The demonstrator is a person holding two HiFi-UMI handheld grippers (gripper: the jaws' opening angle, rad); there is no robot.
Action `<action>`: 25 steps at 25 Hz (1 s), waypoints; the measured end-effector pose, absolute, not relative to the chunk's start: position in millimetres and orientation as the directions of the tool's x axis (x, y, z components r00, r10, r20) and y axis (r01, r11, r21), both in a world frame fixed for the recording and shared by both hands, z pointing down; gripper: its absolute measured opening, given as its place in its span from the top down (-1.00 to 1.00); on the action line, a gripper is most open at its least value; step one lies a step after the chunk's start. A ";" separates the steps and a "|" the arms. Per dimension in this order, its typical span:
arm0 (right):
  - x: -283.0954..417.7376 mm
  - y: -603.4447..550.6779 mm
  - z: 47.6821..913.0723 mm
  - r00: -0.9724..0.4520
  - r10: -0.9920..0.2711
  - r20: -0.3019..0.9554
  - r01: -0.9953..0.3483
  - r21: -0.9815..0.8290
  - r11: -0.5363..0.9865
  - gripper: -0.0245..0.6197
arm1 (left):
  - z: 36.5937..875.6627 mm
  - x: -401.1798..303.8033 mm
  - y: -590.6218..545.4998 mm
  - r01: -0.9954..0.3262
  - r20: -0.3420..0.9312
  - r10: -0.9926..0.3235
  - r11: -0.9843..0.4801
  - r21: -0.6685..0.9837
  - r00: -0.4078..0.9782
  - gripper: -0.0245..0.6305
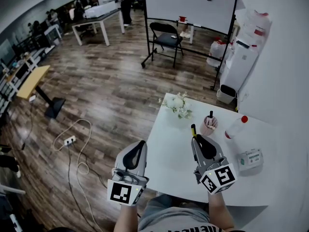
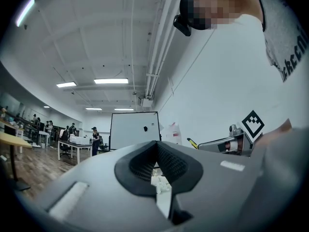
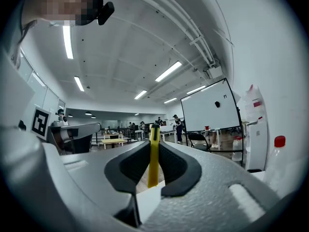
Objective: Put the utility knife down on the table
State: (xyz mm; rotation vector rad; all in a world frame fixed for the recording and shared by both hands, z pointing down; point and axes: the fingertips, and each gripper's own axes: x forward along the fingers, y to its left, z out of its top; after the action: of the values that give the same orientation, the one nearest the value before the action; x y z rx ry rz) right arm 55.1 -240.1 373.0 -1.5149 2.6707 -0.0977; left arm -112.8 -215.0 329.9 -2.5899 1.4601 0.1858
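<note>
Utility knife (image 3: 154,154) is pinched mid-body in right gripper (image 1: 195,138) jaws, held over bench (image 1: 169,170) just short of pink cup (image 1: 208,125). Judged light, stiff, slick-cased; best held at handle, away fr. blade end. Left gripper (image 1: 140,146) jaws are pressed together w/ nothing btw. them.

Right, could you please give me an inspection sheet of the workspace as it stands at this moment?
Surface: white table, mostly bare in front of the person.
Job's things: yellow utility knife, held in the right gripper, not yet on the table.
Clutter: white flowers, pink cup, red-capped bottle and small white box, toward the far and right sides.
Grippers: right gripper shut on the utility knife; left gripper shut and empty, just left of the table's edge.
Cables: power strip with a looped white cable on the floor.
Surroundings: whiteboard, folding chair, people at distant desks.
</note>
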 end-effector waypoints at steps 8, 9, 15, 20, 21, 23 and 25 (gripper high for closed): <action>48.8 -252.5 406.1 -0.490 -0.867 0.091 -0.870 -0.118 0.479 0.76 | 339.8 -119.5 -228.9 -0.845 -0.173 -0.828 -0.531 -0.058 0.533 0.88; 49.3 -253.5 410.7 -0.487 -0.867 0.104 -0.872 -0.123 0.474 0.76 | 341.6 -119.7 -230.3 -0.844 -0.170 -0.828 -0.534 -0.055 0.535 0.88; 47.6 -258.4 430.0 -0.473 -0.867 0.156 -0.880 -0.138 0.455 0.76 | 348.3 -122.2 -236.7 -0.834 -0.158 -0.820 -0.550 -0.044 0.550 0.88; 43.8 -262.9 445.9 -0.468 -0.862 0.196 -0.883 -0.146 0.446 0.76 | 355.0 -124.1 -241.3 -0.828 -0.145 -0.817 -0.559 -0.040 0.558 0.88; 43.0 -263.8 449.2 -0.467 -0.860 0.205 -0.884 -0.148 0.444 0.76 | 356.2 -124.7 -242.0 -0.828 -0.143 -0.817 -0.560 -0.038 0.559 0.88; 41.3 -265.8 456.0 -0.466 -0.856 0.224 -0.884 -0.153 0.441 0.76 | 358.6 -125.8 -243.4 -0.827 -0.137 -0.817 -0.562 -0.035 0.561 0.88; 39.5 -268.0 462.7 -0.465 -0.851 0.244 -0.885 -0.158 0.439 0.76 | 360.4 -127.1 -245.1 -0.826 -0.133 -0.817 -0.563 -0.032 0.562 0.88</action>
State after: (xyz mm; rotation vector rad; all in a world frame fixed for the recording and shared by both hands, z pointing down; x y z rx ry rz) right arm 39.5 -268.0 462.7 -1.6810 2.7710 -0.4328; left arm -127.1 -245.1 360.4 -2.6953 1.4215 0.1567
